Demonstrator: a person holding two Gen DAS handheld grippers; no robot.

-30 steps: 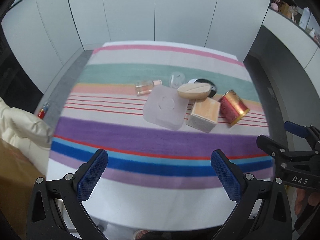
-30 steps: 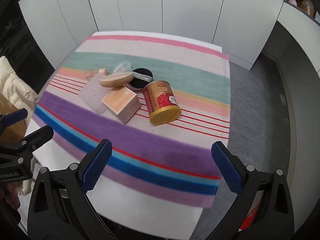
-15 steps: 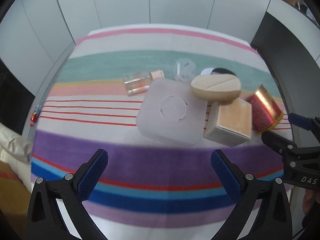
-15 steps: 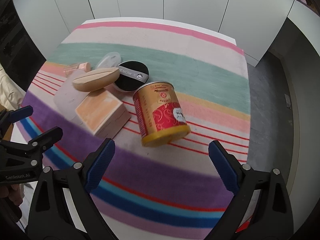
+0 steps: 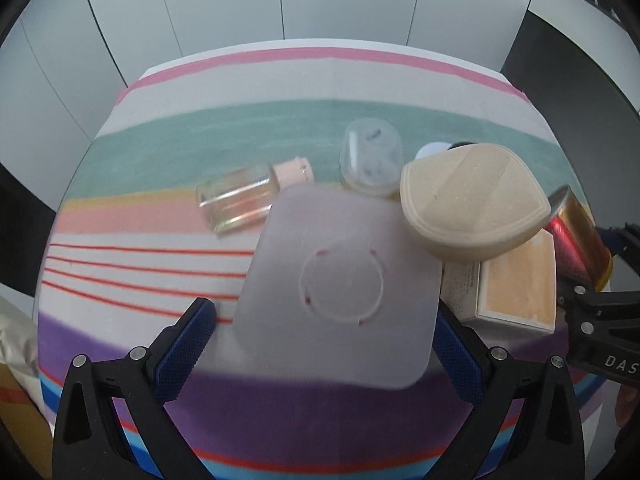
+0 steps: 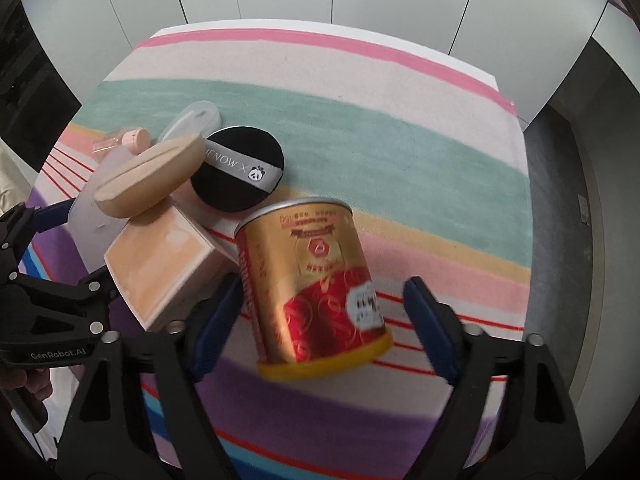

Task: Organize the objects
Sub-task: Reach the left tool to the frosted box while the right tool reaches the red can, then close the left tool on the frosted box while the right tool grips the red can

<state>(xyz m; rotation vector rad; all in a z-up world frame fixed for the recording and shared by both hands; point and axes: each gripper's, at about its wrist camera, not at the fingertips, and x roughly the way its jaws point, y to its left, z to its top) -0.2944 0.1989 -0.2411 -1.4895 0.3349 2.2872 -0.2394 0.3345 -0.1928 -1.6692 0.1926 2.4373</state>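
Observation:
A frosted square lid lies flat on the striped cloth; my left gripper is open with its fingers on either side of the lid's near edge. A red and gold can lies on its side; my right gripper is open and straddles it without touching. A beige sponge rests on a peach box. A glass bottle with a pink cap, a clear small case and a black powder puff lie behind.
The objects sit in a cluster at the middle of a striped cloth on a table. White cabinet doors stand behind. A cream jacket is at the left edge. Grey floor lies to the right.
Both grippers have moved forward and down toward the cluster. The left now brackets the frosted lid and the right brackets the can. Both stayed open.

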